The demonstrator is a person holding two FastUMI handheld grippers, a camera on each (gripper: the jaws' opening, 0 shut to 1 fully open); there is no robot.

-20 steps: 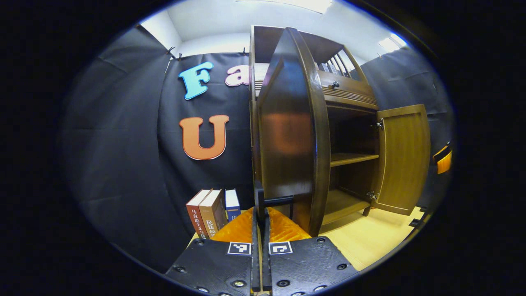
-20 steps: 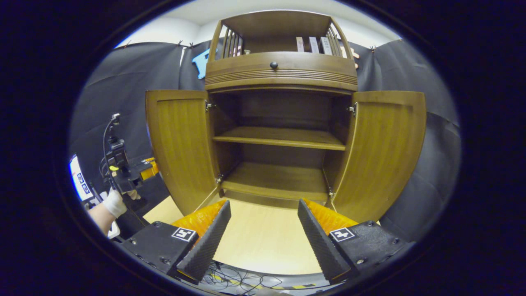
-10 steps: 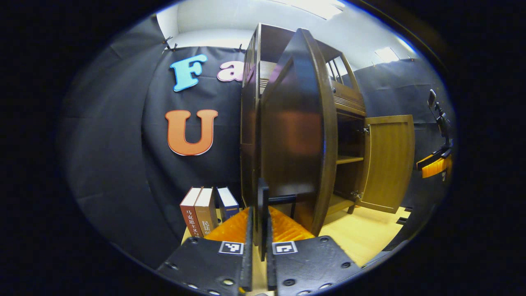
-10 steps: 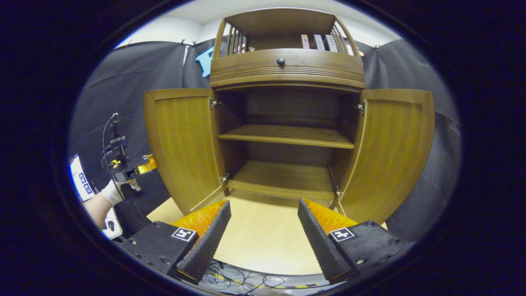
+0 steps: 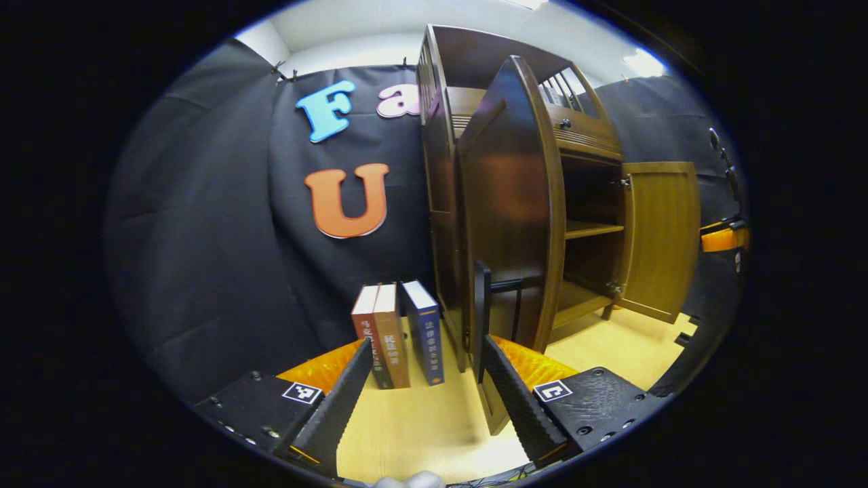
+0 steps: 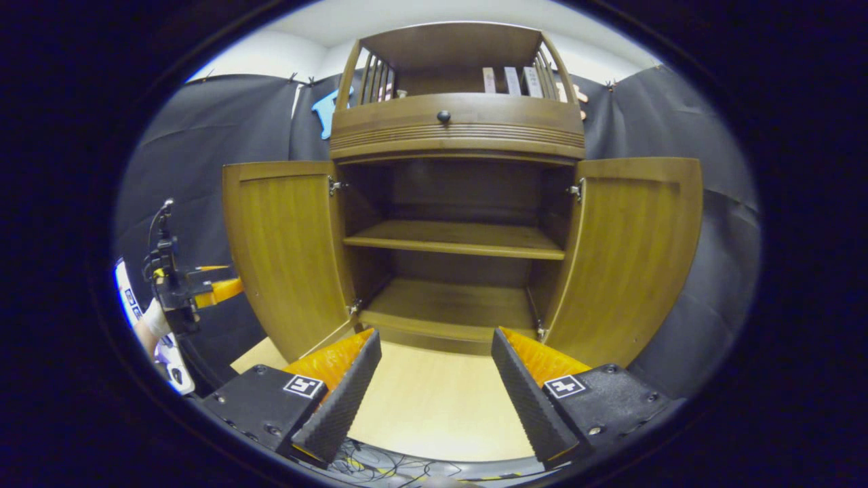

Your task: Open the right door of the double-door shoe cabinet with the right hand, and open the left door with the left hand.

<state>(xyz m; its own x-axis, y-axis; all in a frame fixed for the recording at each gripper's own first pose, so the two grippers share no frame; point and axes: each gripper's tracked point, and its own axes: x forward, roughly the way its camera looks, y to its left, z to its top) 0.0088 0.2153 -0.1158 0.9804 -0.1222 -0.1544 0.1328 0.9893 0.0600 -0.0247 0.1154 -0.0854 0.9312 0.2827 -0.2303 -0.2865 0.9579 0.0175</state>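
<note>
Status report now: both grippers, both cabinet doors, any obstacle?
Left gripper open, off the handle. Right gripper open, holds nothing. Left door and right door wide open. No obstacle.

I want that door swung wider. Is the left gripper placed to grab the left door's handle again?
Probably yes: the left gripper is open, and the left door's handle stands just ahead between its fingers, nothing between.

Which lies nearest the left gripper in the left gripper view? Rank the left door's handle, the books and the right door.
1. Left door's handle, just past the left gripper, on its right.
2. Books, standing ahead, left of the cabinet.
3. Right door, far right.
</note>
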